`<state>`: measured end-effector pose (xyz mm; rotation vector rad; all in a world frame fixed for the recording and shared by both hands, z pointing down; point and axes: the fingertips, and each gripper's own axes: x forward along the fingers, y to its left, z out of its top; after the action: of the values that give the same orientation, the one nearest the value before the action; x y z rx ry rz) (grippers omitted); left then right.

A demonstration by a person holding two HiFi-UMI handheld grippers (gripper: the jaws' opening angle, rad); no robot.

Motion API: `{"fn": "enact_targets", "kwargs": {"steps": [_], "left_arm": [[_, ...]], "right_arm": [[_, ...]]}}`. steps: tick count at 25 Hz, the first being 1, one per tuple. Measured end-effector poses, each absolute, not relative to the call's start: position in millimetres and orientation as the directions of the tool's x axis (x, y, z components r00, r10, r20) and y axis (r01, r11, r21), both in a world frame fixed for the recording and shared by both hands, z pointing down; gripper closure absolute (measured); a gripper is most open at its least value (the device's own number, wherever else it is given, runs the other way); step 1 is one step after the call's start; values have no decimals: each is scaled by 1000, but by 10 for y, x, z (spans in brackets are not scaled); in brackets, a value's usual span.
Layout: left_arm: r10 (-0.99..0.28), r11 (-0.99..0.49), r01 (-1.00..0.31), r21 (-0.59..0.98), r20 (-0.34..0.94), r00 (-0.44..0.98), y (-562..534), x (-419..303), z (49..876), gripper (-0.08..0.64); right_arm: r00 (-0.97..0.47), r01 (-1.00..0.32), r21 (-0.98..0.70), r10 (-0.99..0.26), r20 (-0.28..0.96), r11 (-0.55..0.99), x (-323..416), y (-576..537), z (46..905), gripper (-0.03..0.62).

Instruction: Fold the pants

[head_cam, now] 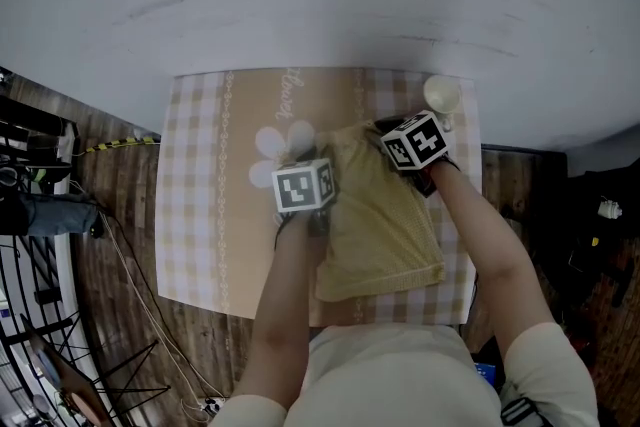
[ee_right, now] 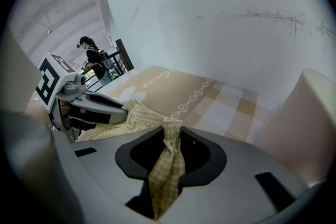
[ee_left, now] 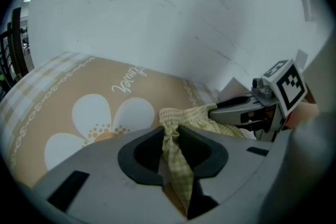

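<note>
While lying on the bench (head_cam: 195, 215), toward its 4 o'clock side: yellow checked pants (head_cam: 385, 235). Pinched along the far edge, left gripper (ee_left: 169, 136) clamping the 11 o'clock corner, right gripper (ee_right: 171, 136) the 1 o'clock corner, jaws nearly closed on cloth.

Cream shirt (head_cam: 390, 365), grey marker-cubed grippers (ee_left: 170, 139) (ee_right: 169, 136)
</note>
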<state>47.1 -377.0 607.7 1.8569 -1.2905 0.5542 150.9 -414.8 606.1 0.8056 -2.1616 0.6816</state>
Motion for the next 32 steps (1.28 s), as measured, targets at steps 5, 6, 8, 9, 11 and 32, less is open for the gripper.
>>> {"fn": "enact_targets", "kwargs": {"steps": [5,6,8,9,11,32], "left_arm": [[-594,-210,-927,311,713,374,-3760,491,6027,503],[-598,-221,-927,303,709,374,-3760,498,6007,509],[-607,-245,-925,292,698,381,-3765,518,5949,518],[-613,-260,-922,286,689,387,-3773,530,5911,520],[-626,-294,-917,271,670,399,-3798,554,5824,522],[-771,-424,-900,100,481,417,-4010,982,4719,523]], "right_arm": [[-560,-689,-210,-325,762,694,1496,-4104,6029,533],[-564,-685,-205,-331,757,699,1505,-4101,6007,536],[-570,-685,-193,-352,742,702,1527,-4102,5944,540],[-572,-686,-184,-365,735,704,1539,-4106,5906,540],[-572,-688,-159,-393,720,708,1562,-4119,5815,541],[-538,-771,33,-679,500,635,2069,-4157,4650,543]]}}
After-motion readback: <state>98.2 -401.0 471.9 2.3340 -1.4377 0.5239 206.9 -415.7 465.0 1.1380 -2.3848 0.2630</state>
